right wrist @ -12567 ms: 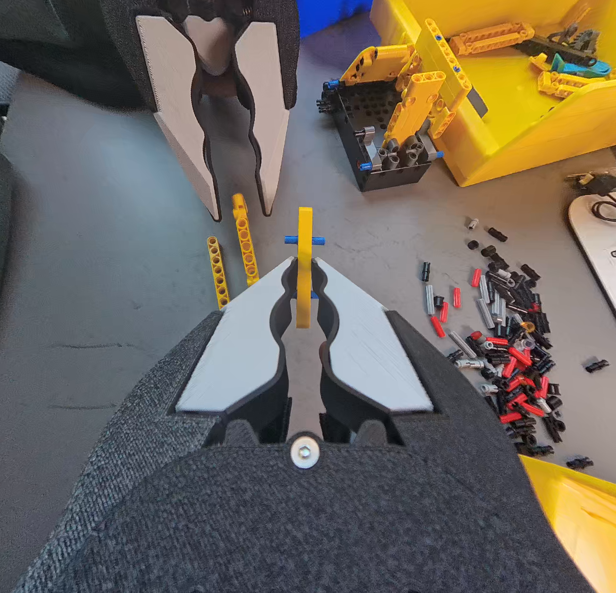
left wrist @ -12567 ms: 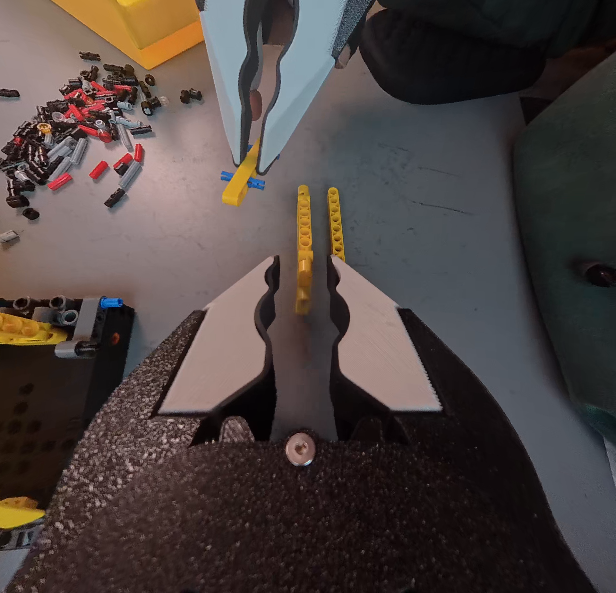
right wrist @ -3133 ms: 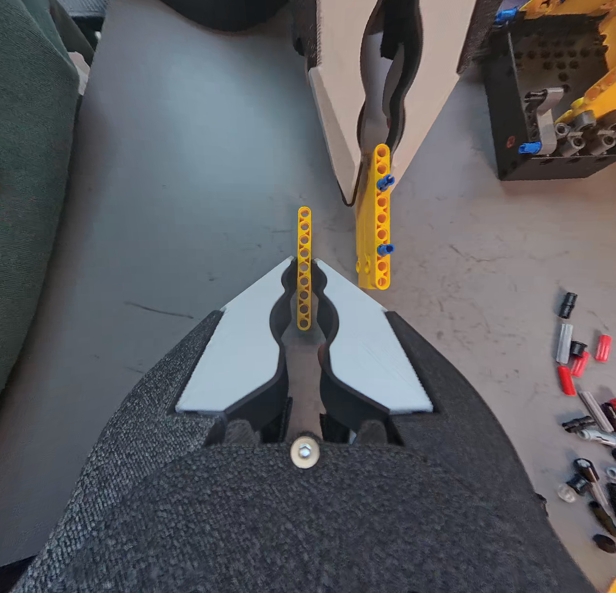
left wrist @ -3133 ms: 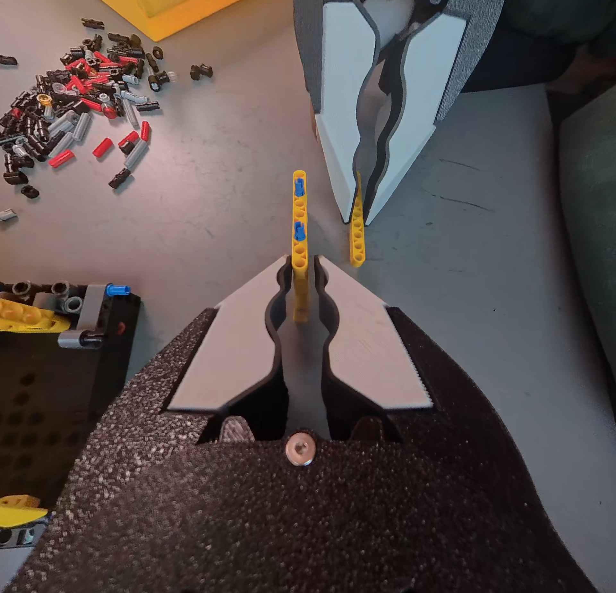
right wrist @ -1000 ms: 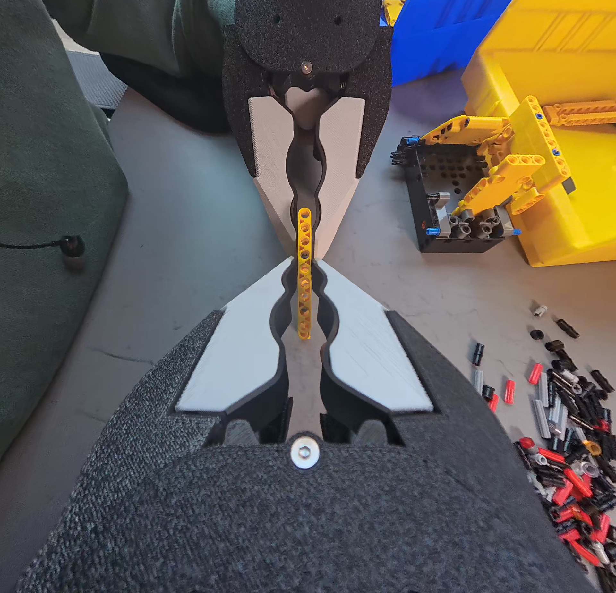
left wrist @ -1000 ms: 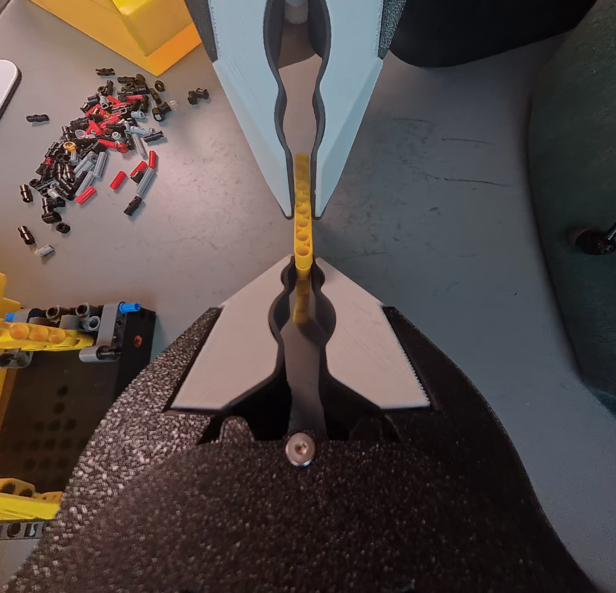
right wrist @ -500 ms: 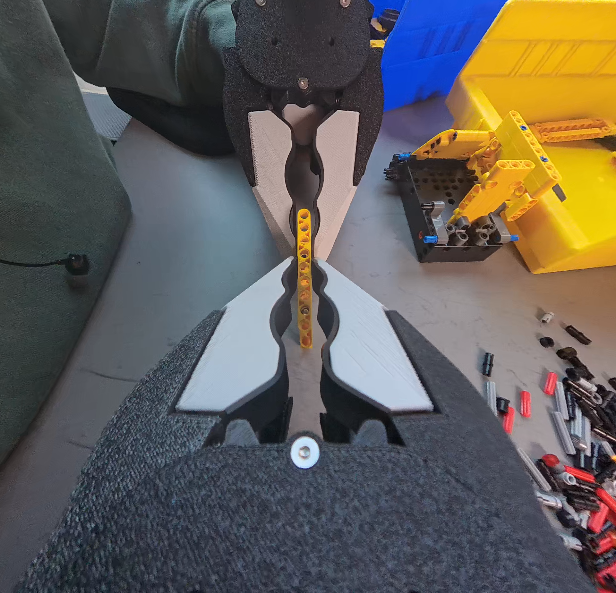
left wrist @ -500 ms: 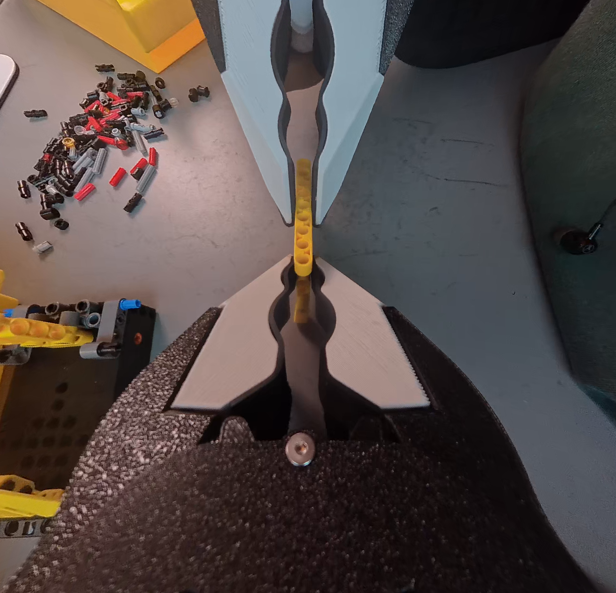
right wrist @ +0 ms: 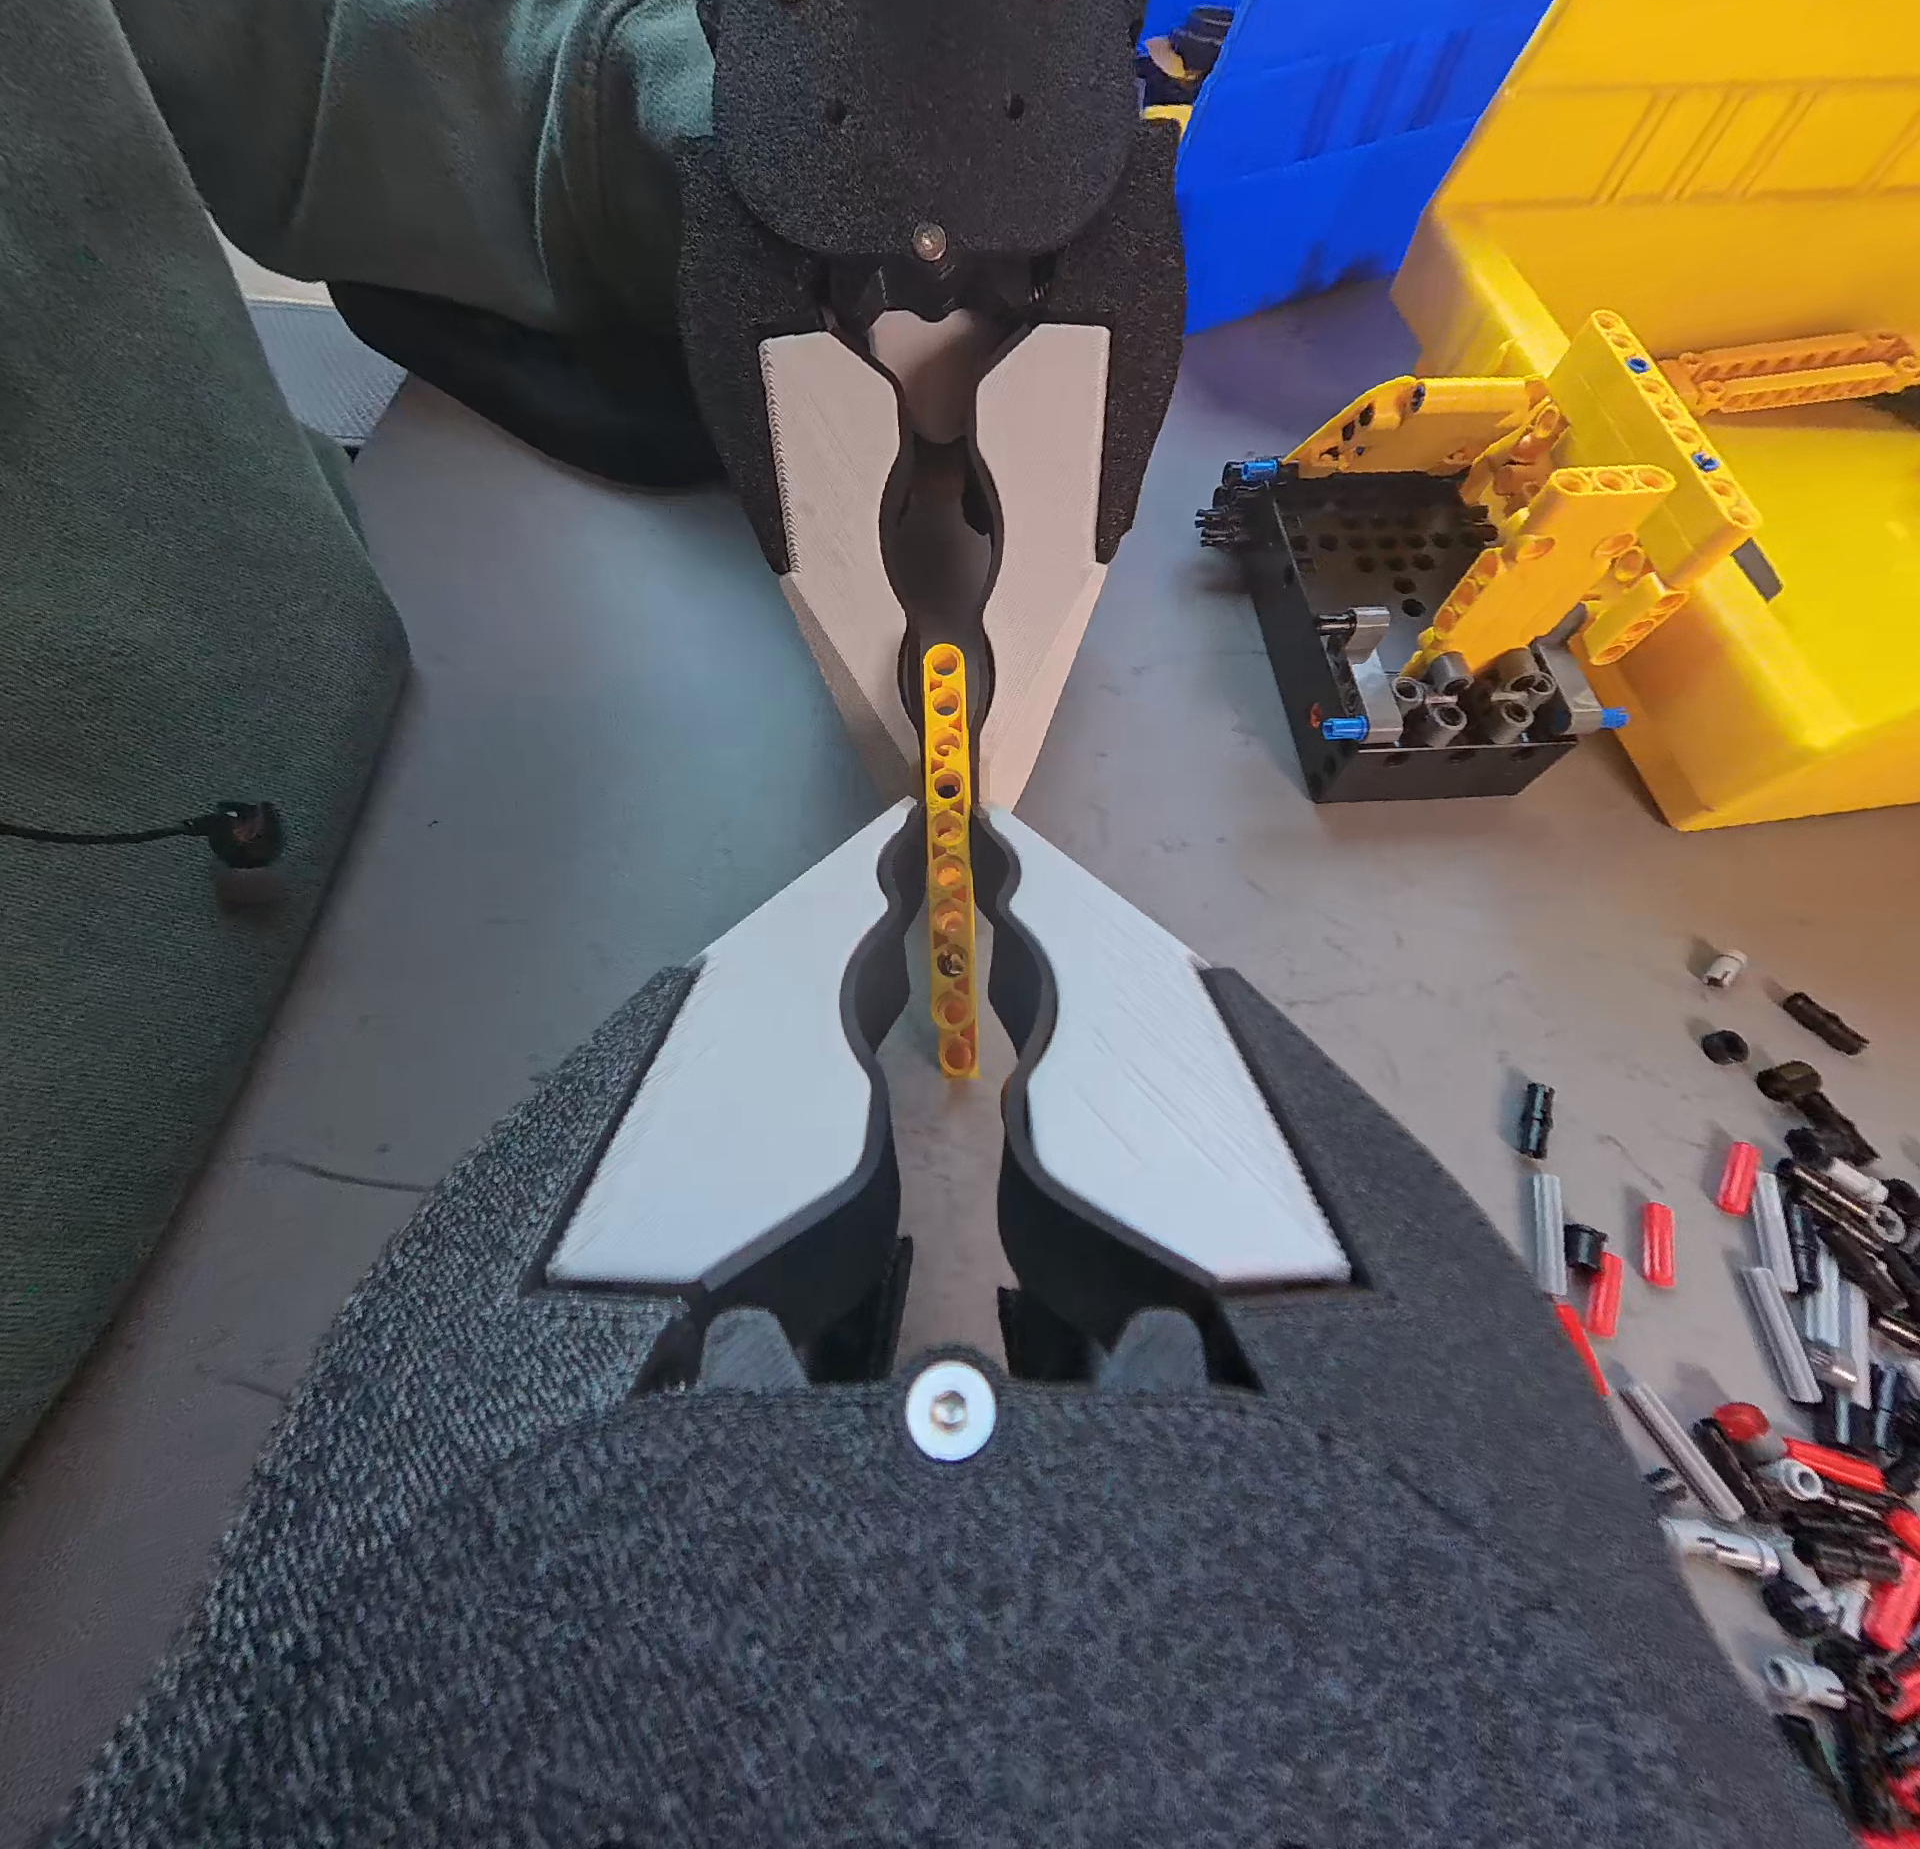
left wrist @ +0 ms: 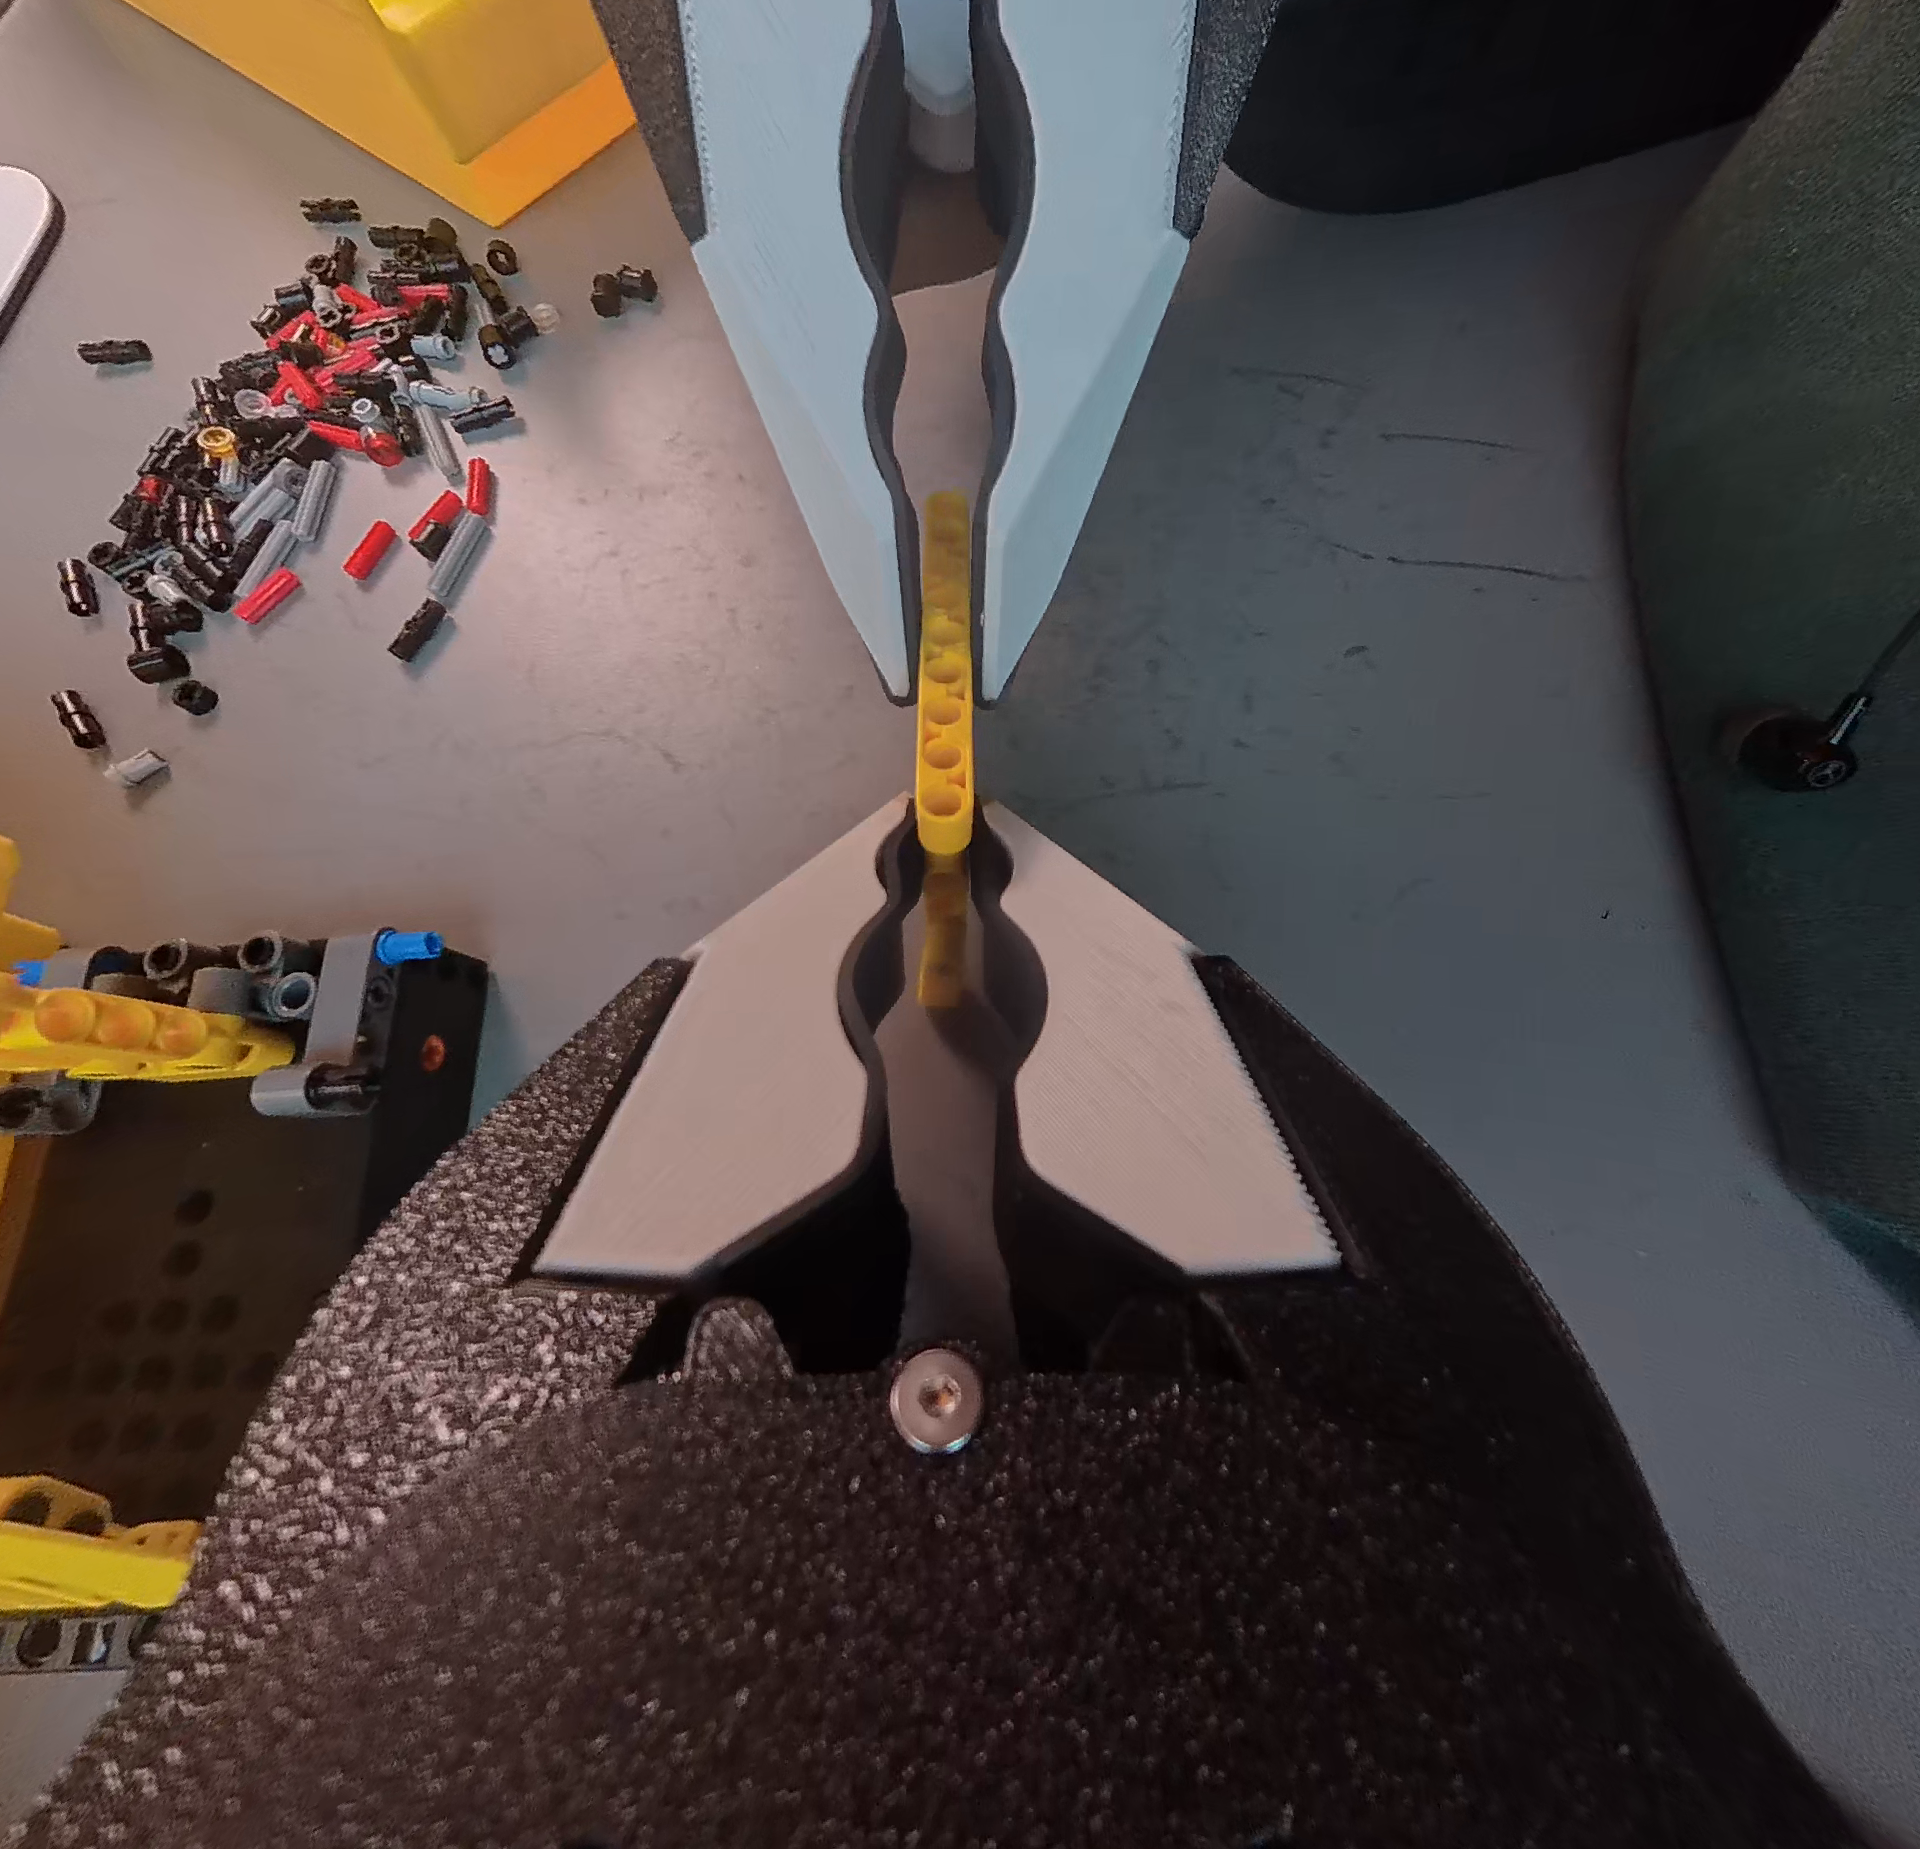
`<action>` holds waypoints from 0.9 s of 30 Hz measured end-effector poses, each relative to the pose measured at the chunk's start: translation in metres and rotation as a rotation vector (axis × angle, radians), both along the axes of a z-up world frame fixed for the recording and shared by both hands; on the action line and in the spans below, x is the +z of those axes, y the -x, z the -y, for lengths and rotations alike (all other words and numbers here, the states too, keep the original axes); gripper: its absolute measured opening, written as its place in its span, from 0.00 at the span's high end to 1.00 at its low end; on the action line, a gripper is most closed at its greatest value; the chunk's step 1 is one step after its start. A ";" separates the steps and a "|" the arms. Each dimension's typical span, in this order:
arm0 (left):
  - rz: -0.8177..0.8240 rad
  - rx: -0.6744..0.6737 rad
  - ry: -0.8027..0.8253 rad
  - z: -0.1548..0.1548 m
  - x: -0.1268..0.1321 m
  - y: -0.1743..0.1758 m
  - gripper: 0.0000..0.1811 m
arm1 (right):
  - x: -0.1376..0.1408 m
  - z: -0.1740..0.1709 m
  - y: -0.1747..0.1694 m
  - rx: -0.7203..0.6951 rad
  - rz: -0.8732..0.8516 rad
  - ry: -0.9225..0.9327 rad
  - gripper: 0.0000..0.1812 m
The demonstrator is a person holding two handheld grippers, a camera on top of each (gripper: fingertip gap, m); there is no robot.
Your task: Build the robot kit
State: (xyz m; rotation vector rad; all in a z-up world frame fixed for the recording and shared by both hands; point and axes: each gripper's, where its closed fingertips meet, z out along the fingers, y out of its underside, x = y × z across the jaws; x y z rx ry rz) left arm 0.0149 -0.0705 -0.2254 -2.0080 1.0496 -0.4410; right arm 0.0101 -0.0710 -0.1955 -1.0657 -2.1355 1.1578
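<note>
Centrally, left tongs [left wrist: 945, 812] and right tongs [right wrist: 948, 812] are facing tip to tip, both pinching one yellow perforated beam [right wrist: 950, 864] at opposite ends above the bench [left wrist: 1299, 677].

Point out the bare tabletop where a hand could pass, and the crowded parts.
Bare grey tabletop lies between the green fabric and the two grippers, left gripper and right gripper, both clamped on yellow beams. Crowded: the scattered pins, black-and-yellow model and yellow bin.
</note>
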 end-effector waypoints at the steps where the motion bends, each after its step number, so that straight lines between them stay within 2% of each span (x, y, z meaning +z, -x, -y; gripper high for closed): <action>1: 0.000 -0.001 0.000 0.000 0.000 0.000 0.96 | 0.000 0.000 0.000 0.001 -0.007 -0.013 0.96; 6: -0.001 -0.003 -0.002 0.000 0.000 0.000 0.96 | 0.000 0.000 0.000 0.004 -0.036 -0.059 0.96; 13: 0.003 0.001 0.004 0.000 0.000 0.002 0.96 | -0.003 -0.011 -0.008 -0.007 0.015 -0.056 0.96; 27: 0.002 0.002 0.003 0.000 0.000 0.002 0.96 | -0.004 -0.007 -0.007 -0.011 0.036 -0.056 0.96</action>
